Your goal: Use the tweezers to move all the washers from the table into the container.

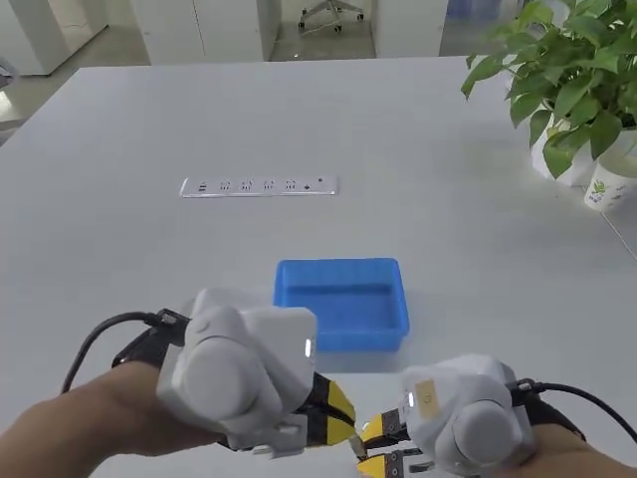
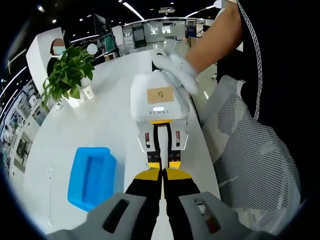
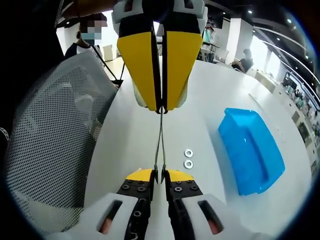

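Thin metal tweezers (image 3: 160, 142) stretch between the two grippers, which face each other tip to tip at the table's near edge. My left gripper (image 2: 162, 174) is shut on one end of them and my right gripper (image 3: 160, 175) is shut on the other. In the head view the left gripper (image 1: 348, 426) comes in from the left and the right gripper (image 1: 368, 448) from the right. Two small washers (image 3: 188, 158) lie side by side on the table, between the tweezers and the blue container (image 3: 250, 149). The container (image 1: 341, 304) stands just beyond the grippers; nothing shows inside it.
A white power strip (image 1: 259, 186) lies farther back on the white table (image 1: 149, 249). A potted plant (image 1: 572, 90) stands at the far right. A mesh chair (image 3: 55, 125) is beside the table's near edge, and people stand in the background.
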{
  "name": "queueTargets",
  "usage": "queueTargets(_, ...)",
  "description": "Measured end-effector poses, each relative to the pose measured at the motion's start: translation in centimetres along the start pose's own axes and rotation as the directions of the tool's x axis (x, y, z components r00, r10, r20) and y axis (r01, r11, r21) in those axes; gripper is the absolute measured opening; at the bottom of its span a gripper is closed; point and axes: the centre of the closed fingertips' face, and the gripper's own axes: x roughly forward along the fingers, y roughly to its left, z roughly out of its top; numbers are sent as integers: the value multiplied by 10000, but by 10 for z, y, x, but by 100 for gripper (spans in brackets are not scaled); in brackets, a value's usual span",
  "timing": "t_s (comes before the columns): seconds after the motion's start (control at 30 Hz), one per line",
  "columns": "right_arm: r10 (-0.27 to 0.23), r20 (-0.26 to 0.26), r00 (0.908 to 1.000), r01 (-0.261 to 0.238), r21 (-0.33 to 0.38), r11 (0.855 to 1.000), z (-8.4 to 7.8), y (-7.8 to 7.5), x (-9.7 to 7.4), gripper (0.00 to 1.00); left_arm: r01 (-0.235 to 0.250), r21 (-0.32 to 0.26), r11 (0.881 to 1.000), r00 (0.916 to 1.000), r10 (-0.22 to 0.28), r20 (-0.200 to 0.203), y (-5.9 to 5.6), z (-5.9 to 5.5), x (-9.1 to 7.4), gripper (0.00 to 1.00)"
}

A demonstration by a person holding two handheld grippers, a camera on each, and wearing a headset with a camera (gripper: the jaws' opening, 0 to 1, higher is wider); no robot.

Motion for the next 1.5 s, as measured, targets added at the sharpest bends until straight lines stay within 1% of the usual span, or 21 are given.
queueTargets(0.13, 4, 108, 9999, -6, 178, 9998, -1, 1, -1, 10, 158, 62, 9999, 9997, -159, 195, -1, 4, 2, 5)
queueTargets(0.2, -54, 129, 9999, 52, 172, 9998, -1, 1, -2, 10, 125, 199, 9997, 9996, -130, 243, 0, 5, 3, 5)
queueTargets(0.23, -55, 158, 9999, 51, 292, 9996, -2, 1, -2, 9, 196, 186, 9996, 9994, -201, 293, -1, 6, 4, 5)
queueTargets(0.33, -110, 191, 9998, 105, 275, 9996, -2, 1, -3, 9, 205, 281, 9994, 9991, -215, 361, 0, 8, 5, 5)
queueTargets(0.43, -127, 193, 9997, 122, 259, 9996, -2, 1, -3, 9, 236, 407, 9989, 9993, -248, 277, 0, 7, 7, 6)
queueTargets(0.53, -133, 204, 9997, 128, 268, 9996, -3, 1, -4, 9, 308, 536, 9981, 9995, -310, 22, -2, 0, 10, 8)
queueTargets(0.67, -155, 189, 9997, 150, 257, 9996, -4, 1, -5, 9, 321, 460, 9984, 9995, -322, 13, -3, -5, 14, 8)
queueTargets(0.73, -154, 170, 9997, 150, 254, 9996, -5, 1, -6, 9, 290, 485, 9984, 9996, -291, 16, -3, -6, 16, 8)
queueTargets(0.77, -157, 164, 9997, 152, 258, 9996, -5, 1, -6, 9, 287, 473, 9985, 9996, -290, 48, -3, -5, 16, 8)
queueTargets(0.83, -153, 149, 9998, 149, 265, 9995, -6, 1, -6, 9, 287, 369, 9989, 9992, -297, 272, -3, -1, 16, 8)
queueTargets(0.9, -149, 138, 9998, 145, 259, 9996, -5, 1, -6, 9, 266, 294, 9992, 9988, -278, 403, -2, 2, 16, 8)
queueTargets(1.0, -136, 126, 9998, 133, 230, 9996, -5, 1, -5, 9, 177, 371, 9992, 9989, -193, 429, 0, 3, 16, 8)
queueTargets(1.07, -133, 126, 9998, 130, 243, 9996, -5, 1, -5, 9, 224, 362, 9991, 9986, -241, 468, -1, 3, 16, 6)
queueTargets(1.27, -125, 203, 9997, 119, 299, 9995, -4, 2, -5, 10, 386, 239, 9990, 9979, -398, 516, -3, 3, 17, 5)
queueTargets(1.33, -120, 143, 9998, 117, 213, 9997, -4, 1, -5, 10, 428, 200, 9989, 9979, -437, 480, -3, 2, 16, 5)
queueTargets(1.5, -111, 153, 9998, 110, 88, 9999, 0, 1, -6, 11, 391, 159, 9991, 9979, -398, 503, -5, 4, 12, 5)
